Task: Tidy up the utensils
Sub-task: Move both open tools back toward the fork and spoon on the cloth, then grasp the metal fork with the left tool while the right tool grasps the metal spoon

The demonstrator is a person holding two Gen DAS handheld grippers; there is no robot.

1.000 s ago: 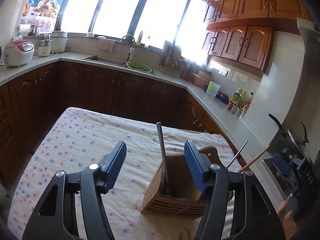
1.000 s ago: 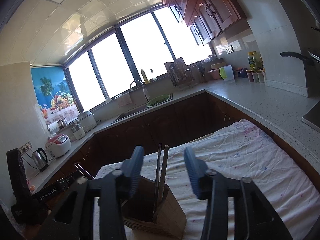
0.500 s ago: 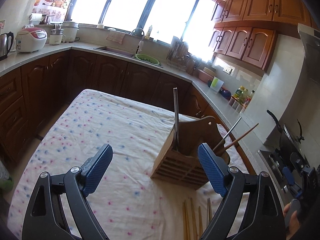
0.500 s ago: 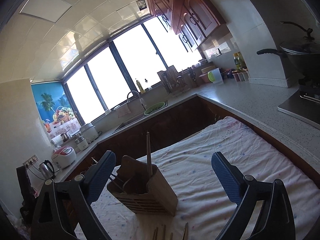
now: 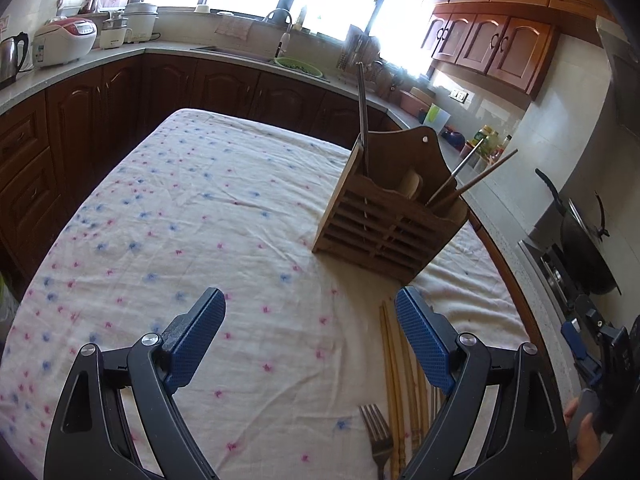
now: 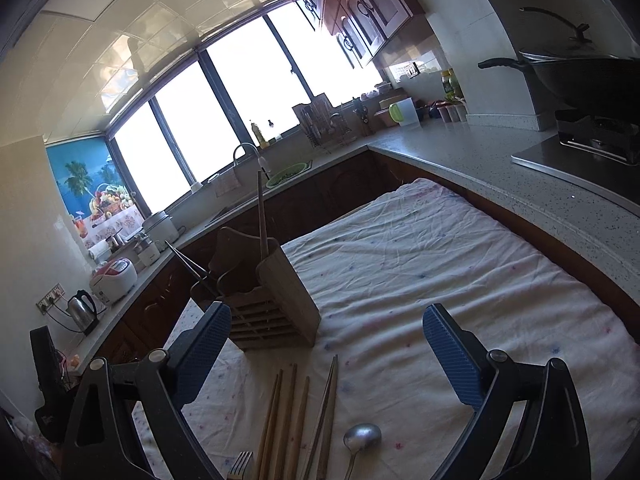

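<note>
A wooden utensil holder stands on the flowered tablecloth; it also shows in the right wrist view. Chopsticks stick up from it. Loose wooden chopsticks and a fork lie on the cloth in front of it. The right wrist view shows the chopsticks, a metal spoon and the fork. My left gripper is open and empty, above the cloth short of the holder. My right gripper is open and empty, over the loose utensils.
Dark wood cabinets and a stone counter ring the table. A rice cooker and kettle stand at left, a sink at the back. A wok on a stove is at right.
Both grippers opened wide and pulled back from the holder. The chopsticks they held now stand in the holder. The loose utensils on the cloth came into view.
</note>
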